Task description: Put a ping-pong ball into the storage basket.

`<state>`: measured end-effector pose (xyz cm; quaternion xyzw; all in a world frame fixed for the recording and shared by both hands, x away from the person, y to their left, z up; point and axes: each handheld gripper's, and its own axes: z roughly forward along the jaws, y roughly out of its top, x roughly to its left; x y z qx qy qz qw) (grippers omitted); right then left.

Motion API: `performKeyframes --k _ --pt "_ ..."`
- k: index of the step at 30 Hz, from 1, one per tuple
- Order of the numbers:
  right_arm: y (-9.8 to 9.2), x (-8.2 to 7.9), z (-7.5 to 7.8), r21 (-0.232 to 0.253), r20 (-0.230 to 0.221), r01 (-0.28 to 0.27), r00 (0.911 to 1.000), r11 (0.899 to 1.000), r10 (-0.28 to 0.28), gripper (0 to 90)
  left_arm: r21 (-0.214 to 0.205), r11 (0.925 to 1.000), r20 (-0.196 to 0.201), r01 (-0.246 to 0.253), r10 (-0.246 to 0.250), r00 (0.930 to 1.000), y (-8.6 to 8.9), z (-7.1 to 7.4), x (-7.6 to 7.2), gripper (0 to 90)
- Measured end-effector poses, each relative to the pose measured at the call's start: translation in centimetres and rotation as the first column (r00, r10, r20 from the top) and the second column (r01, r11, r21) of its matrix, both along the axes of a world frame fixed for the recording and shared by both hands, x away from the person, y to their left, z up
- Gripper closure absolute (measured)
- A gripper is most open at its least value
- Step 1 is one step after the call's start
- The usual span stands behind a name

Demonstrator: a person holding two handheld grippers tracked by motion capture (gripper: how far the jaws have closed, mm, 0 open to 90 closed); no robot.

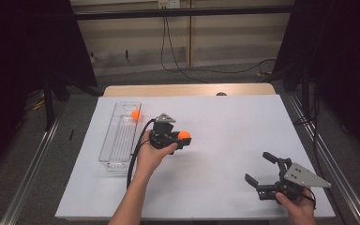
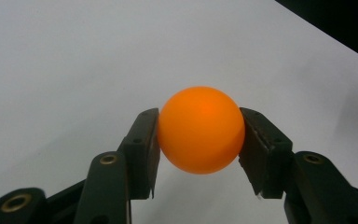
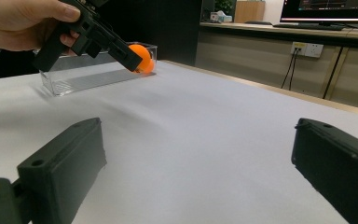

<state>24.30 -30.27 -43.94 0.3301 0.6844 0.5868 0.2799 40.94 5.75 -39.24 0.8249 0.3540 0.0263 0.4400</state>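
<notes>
My left gripper (image 1: 184, 139) is shut on an orange ball (image 1: 183, 134) just right of a clear tray (image 1: 117, 140), a little above the white sheet. In the left gripper view the ball (image 2: 200, 129) sits squarely in my left gripper (image 2: 199, 117), pressed from both sides by the black pads (image 2: 142, 147). A second orange ball (image 1: 135, 115) lies in the tray's far end. My right gripper (image 1: 258, 167) rests near the front right, jaws wide open with nothing between them. From the right gripper view, my right gripper (image 3: 200, 144) faces the left hand and the held ball (image 3: 142, 55).
A white sheet (image 1: 225, 122) covers the table, whose wooden edge (image 1: 187, 90) shows at the back. Metal rails run along both sides. Cables lie on the floor beyond. A counter with a monitor (image 3: 328, 9) stands far off.
</notes>
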Motion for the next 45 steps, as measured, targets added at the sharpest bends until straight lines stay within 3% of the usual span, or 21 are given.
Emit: performKeyframes --k 45 --pt "0.0 0.0 0.0 -0.001 -0.004 0.0 1.0 1.0 0.0 2.2 0.005 0.9986 0.002 -0.052 0.052 0.9986 2.2 1.0 0.3 50.8"
